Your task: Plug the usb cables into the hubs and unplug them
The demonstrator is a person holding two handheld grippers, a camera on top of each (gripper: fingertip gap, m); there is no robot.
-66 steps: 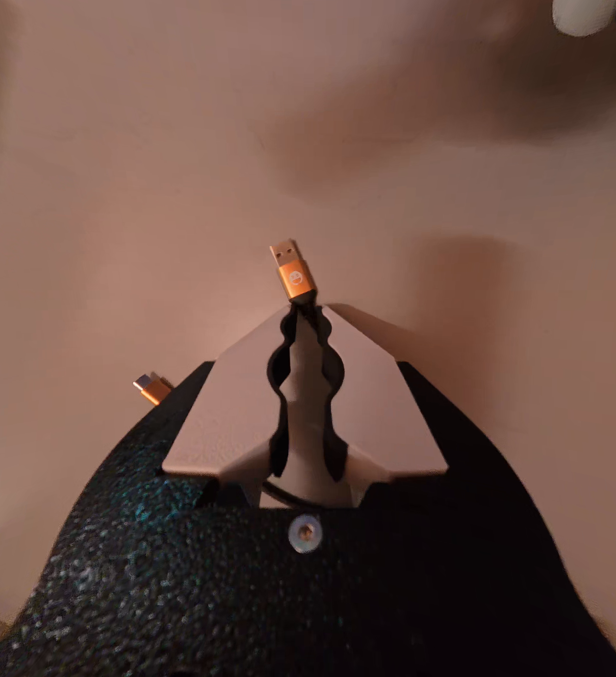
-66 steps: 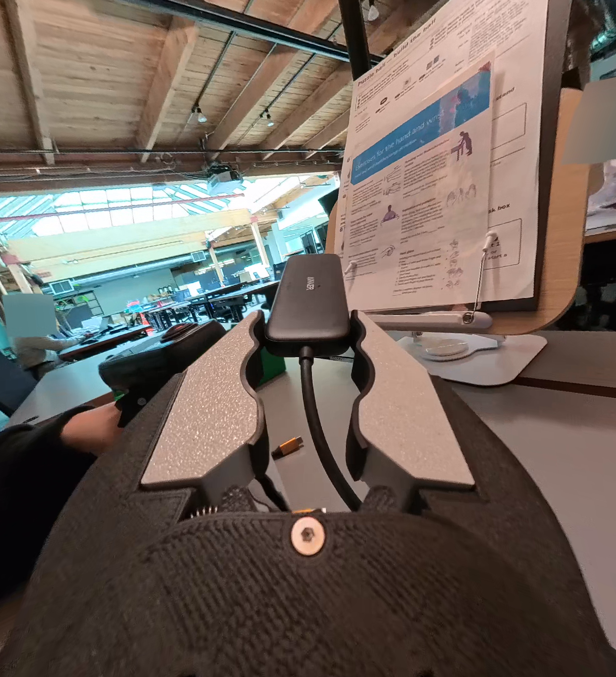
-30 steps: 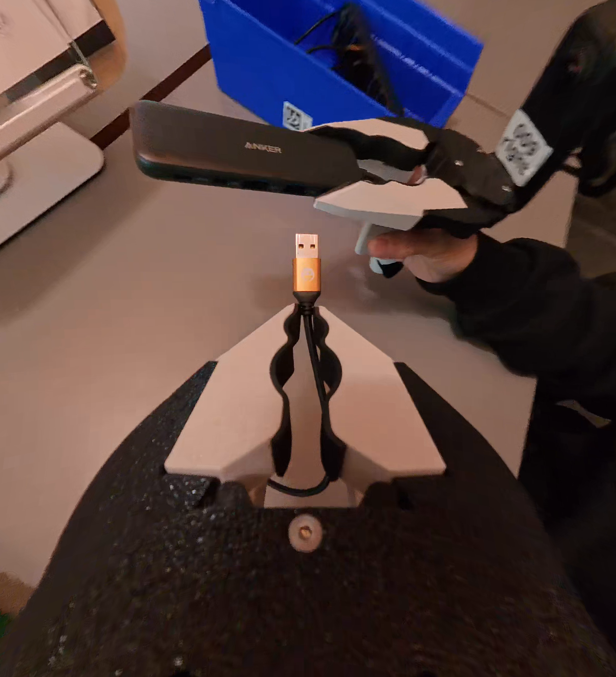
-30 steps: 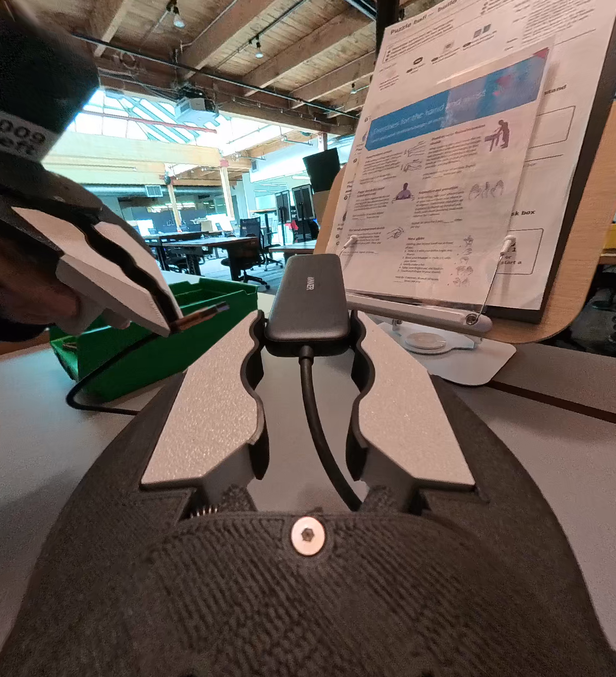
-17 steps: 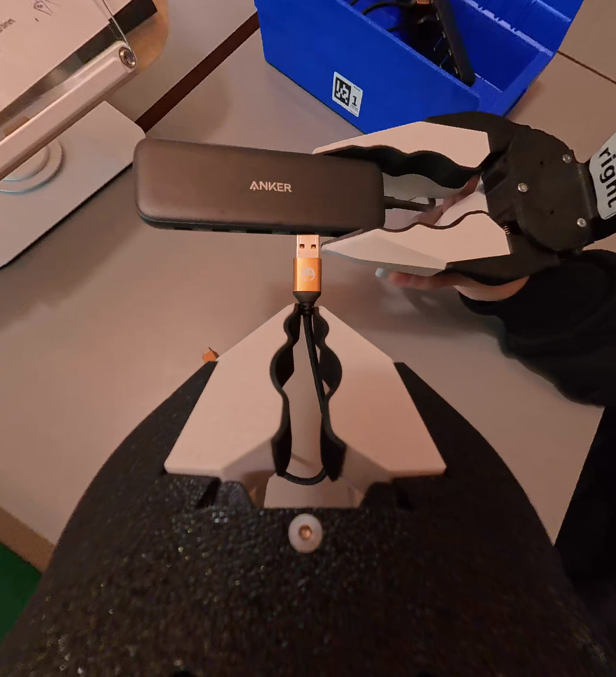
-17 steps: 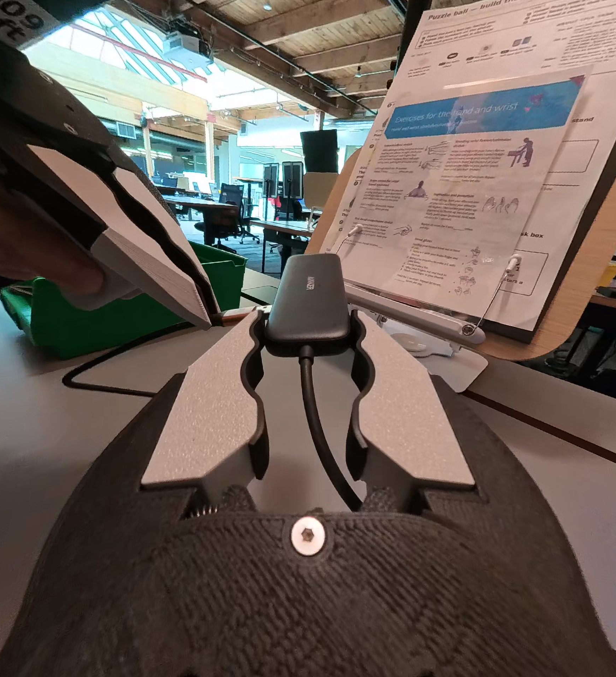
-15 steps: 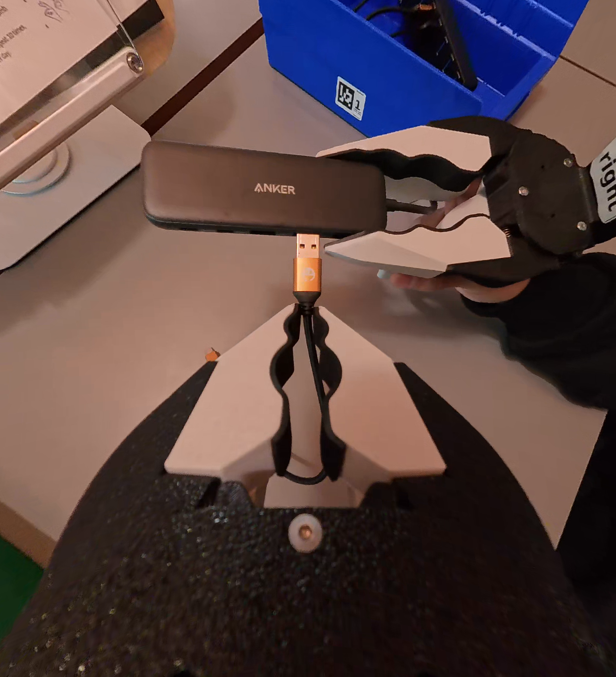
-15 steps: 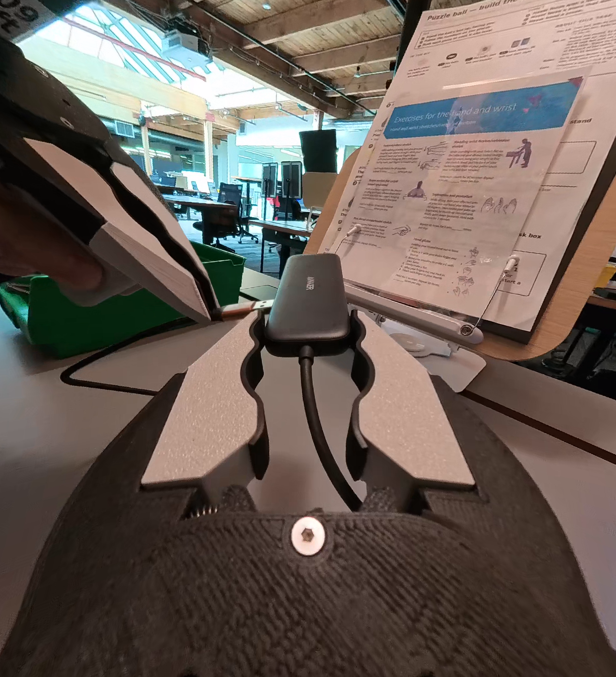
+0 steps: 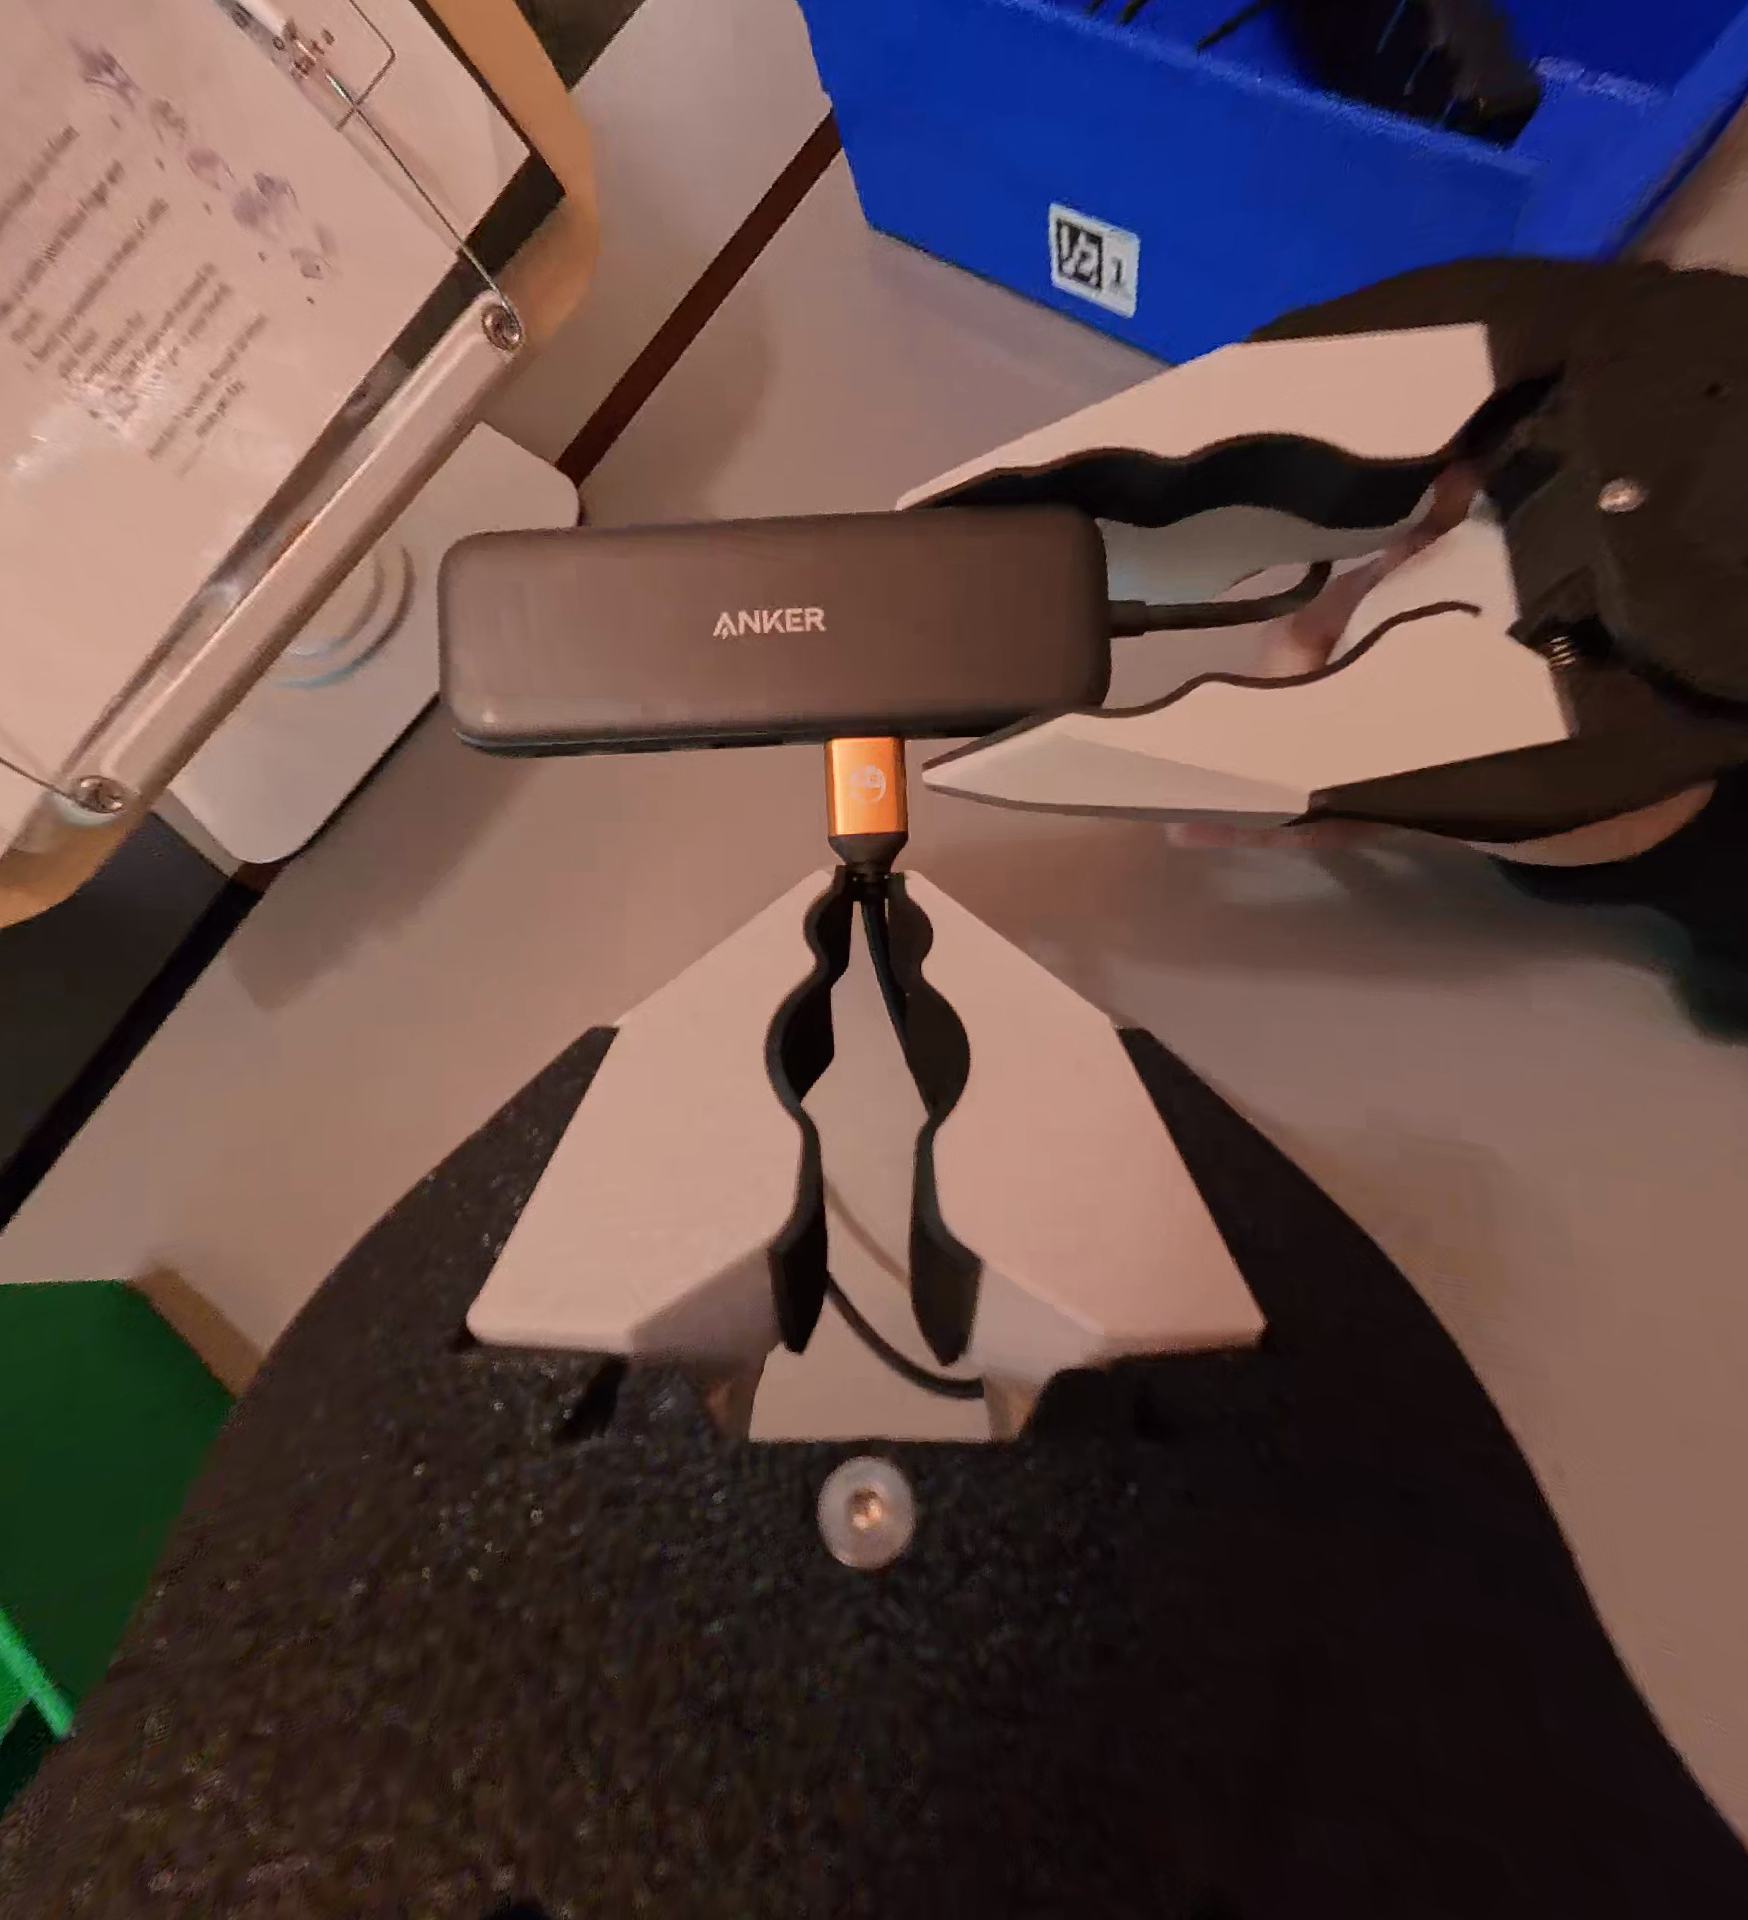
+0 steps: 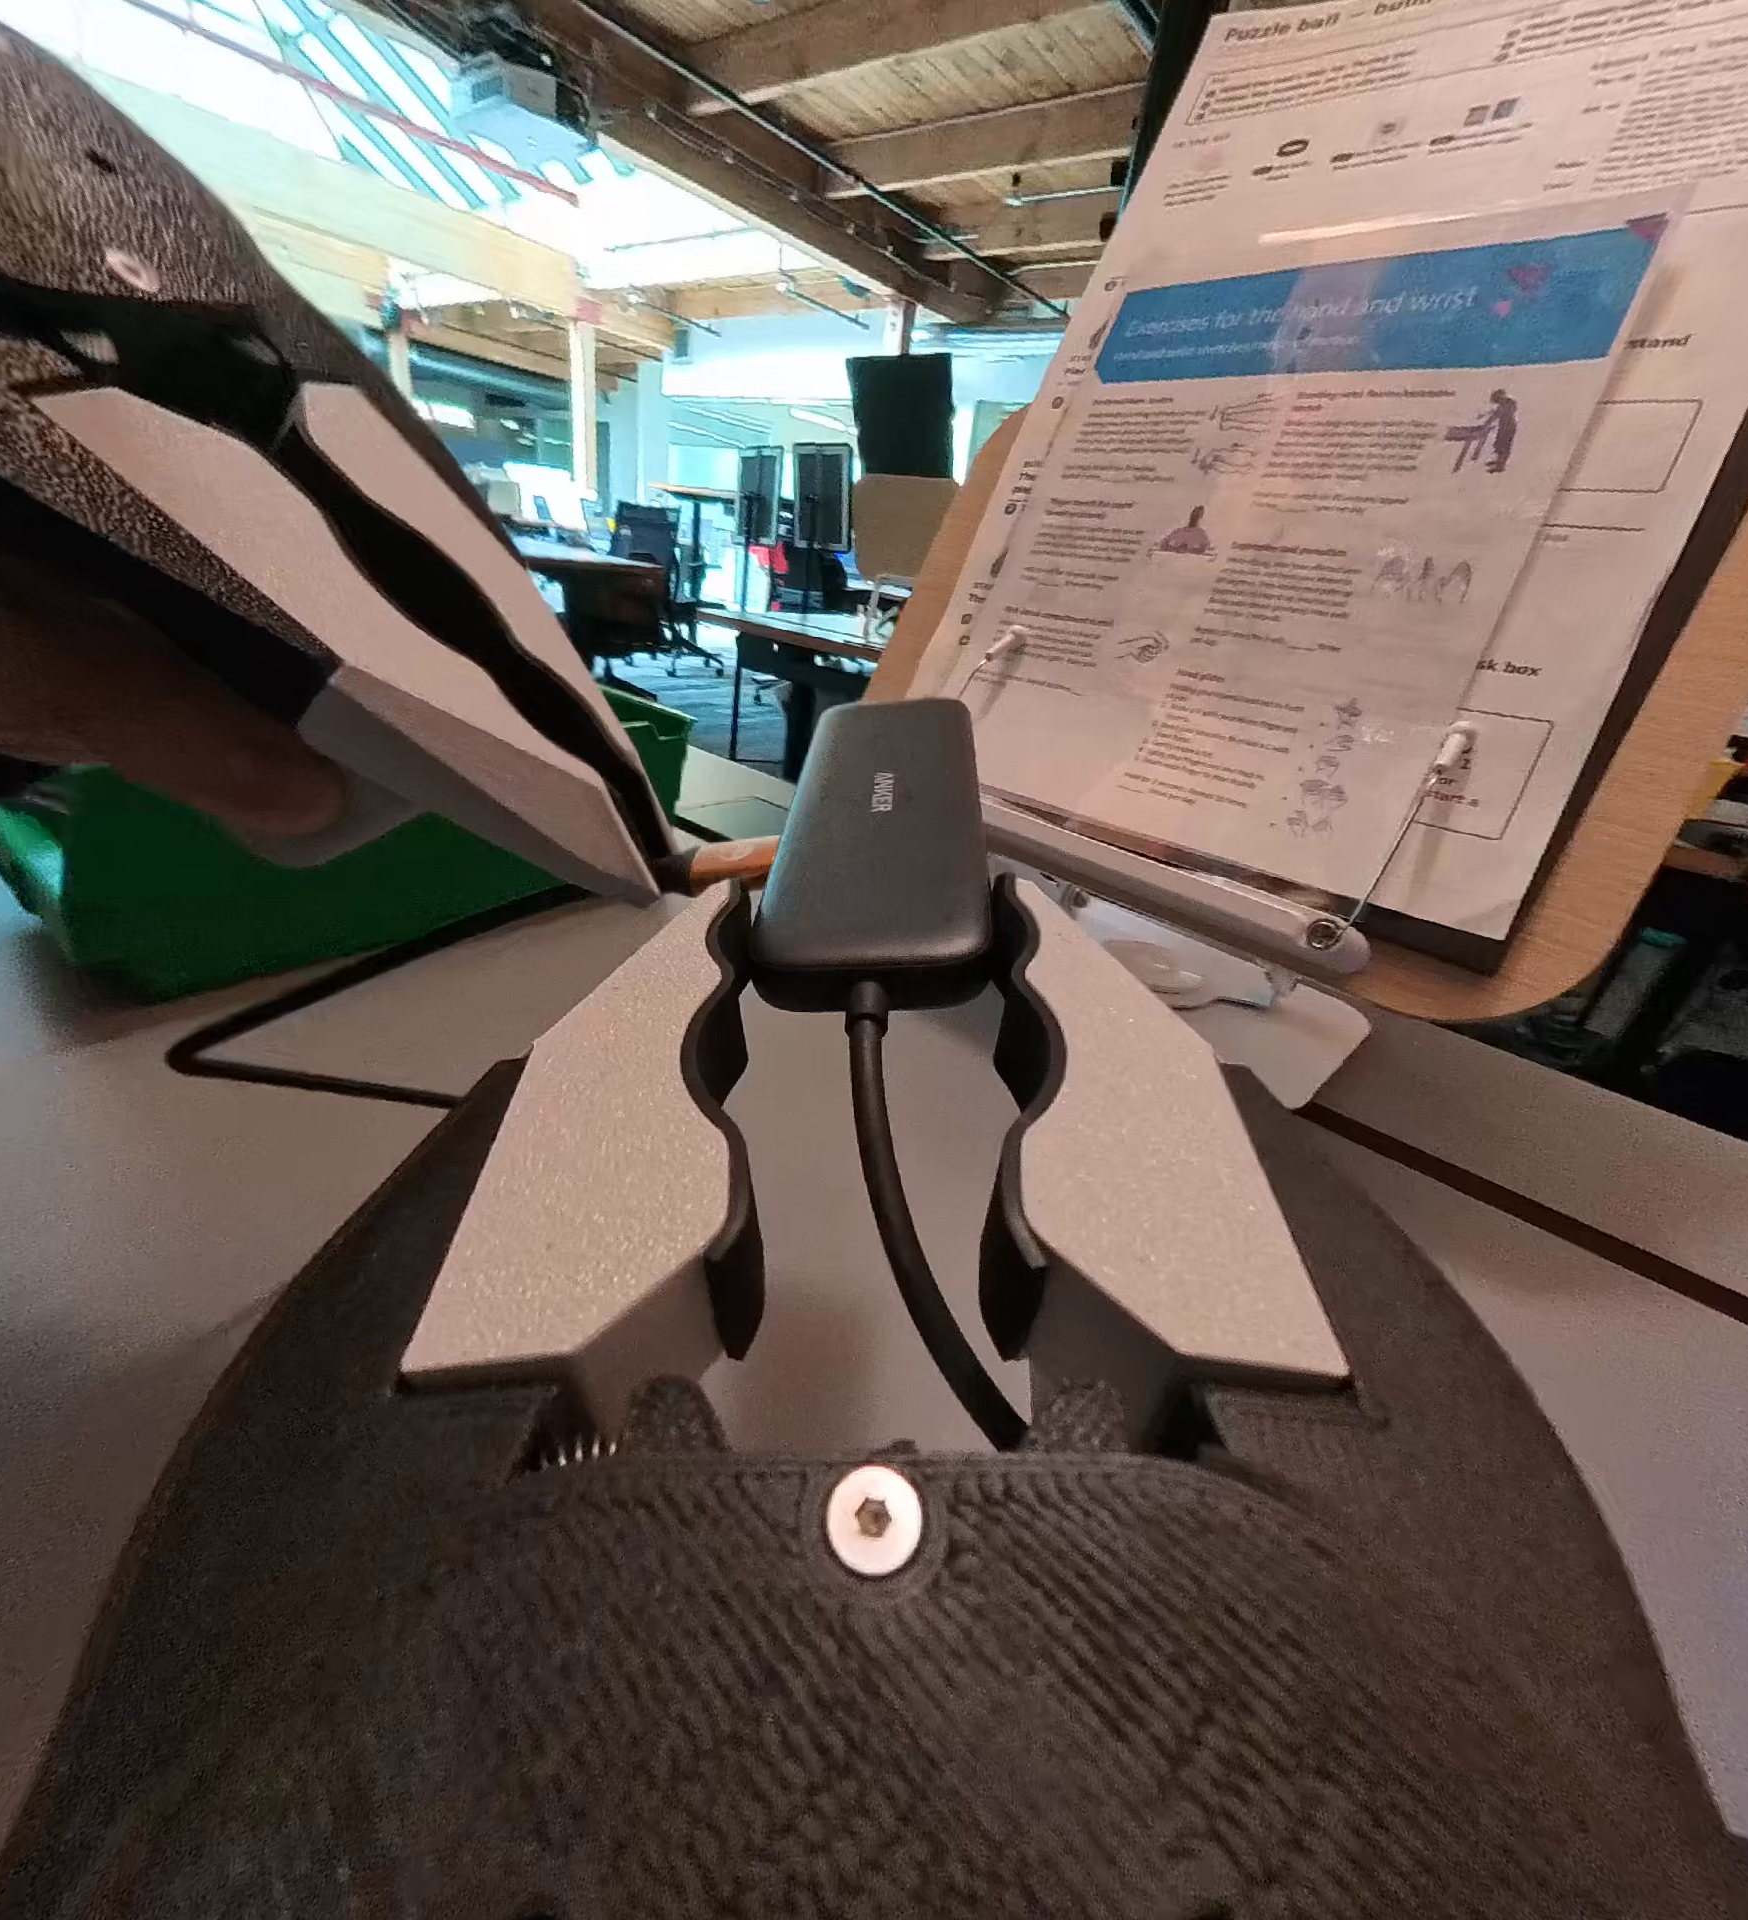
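Observation:
My left gripper (image 9: pixel 865 883) is shut on the black cable just behind an orange USB plug (image 9: pixel 864 792). The plug's metal tip is inside a port on the near side of the dark grey hub (image 9: pixel 771 634). My right gripper (image 10: pixel 872 914) is shut on the hub's cable end (image 10: pixel 875 831) and holds it above the table. In the left wrist view the right gripper (image 9: pixel 1015 623) comes in from the right. In the right wrist view the left gripper (image 10: pixel 657 883) comes in from the left, with the orange plug (image 10: pixel 735 858) against the hub's side.
A blue bin (image 9: pixel 1265 135) with cables stands at the back. A document stand with printed sheets (image 9: pixel 122 364) is at the left, also in the right wrist view (image 10: pixel 1369 499). A green bin (image 10: pixel 257 894) stands beside the left gripper. The black cable (image 10: pixel 278 1049) trails over the grey table (image 9: pixel 434 935).
The left gripper has pushed the orange plug forward into the hub's side port; its metal tip, bare half a second ago, is now hidden inside. The right gripper still holds the hub.

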